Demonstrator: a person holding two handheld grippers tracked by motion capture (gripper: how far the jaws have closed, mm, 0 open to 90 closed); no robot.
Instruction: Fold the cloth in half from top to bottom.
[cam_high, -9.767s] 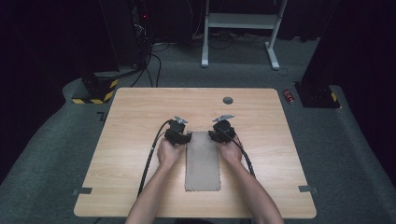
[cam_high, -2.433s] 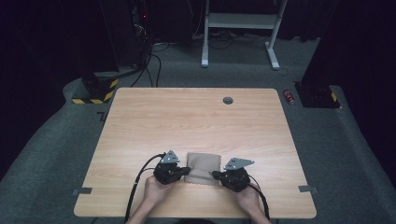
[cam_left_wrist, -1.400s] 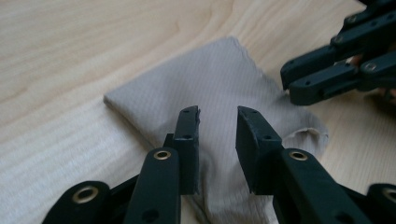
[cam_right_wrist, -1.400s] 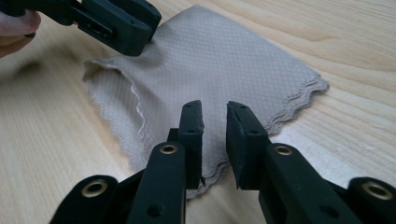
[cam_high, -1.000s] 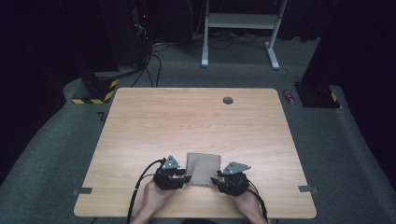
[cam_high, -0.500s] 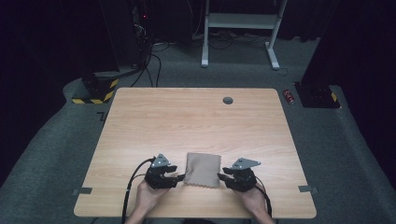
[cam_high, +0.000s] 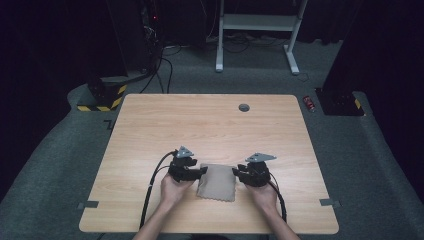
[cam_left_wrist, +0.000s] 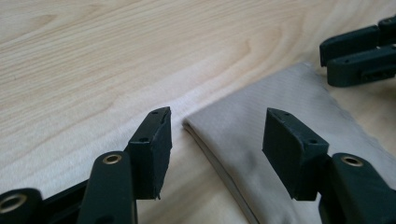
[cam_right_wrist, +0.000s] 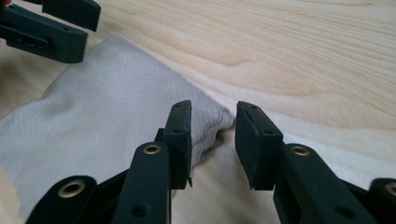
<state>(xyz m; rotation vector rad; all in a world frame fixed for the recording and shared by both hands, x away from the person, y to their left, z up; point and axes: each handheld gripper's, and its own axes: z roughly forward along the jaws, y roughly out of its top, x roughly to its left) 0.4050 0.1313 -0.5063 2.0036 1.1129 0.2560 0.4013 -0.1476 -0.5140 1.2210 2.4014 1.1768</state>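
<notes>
Table (cam_high: 215, 125) of pale wood takes up the middle of the high view, on grey carpet (cam_high: 75, 165), with a dark round grommet (cam_high: 244, 107) near its far edge. A small red object (cam_high: 310, 102) lies on the carpet just off the table's far right corner, and a black-and-yellow striped base (cam_high: 102, 100) stands off its far left corner.

A folded beige cloth (cam_high: 216, 181) lies flat on the near middle of the table, between the two grippers, its layered edges stacked on each other.

The left gripper (cam_left_wrist: 217, 140) sits at the cloth's left side, in the person's left hand (cam_high: 173, 190). Its jaws have just been opening and now stand wide apart; the cloth's far left corner lies in front of the gap, and neither pad presses on it. It holds nothing.

The right gripper (cam_right_wrist: 212, 140) sits at the cloth's right side, in the right hand (cam_high: 262, 192). Its jaws have just been closing but a clear gap remains between them. The cloth's corner lies just ahead of the gap, by the left pad, not pinched. It grips nothing.

A black cable (cam_high: 150, 192) trails from the left gripper toward the table's near edge.
</notes>
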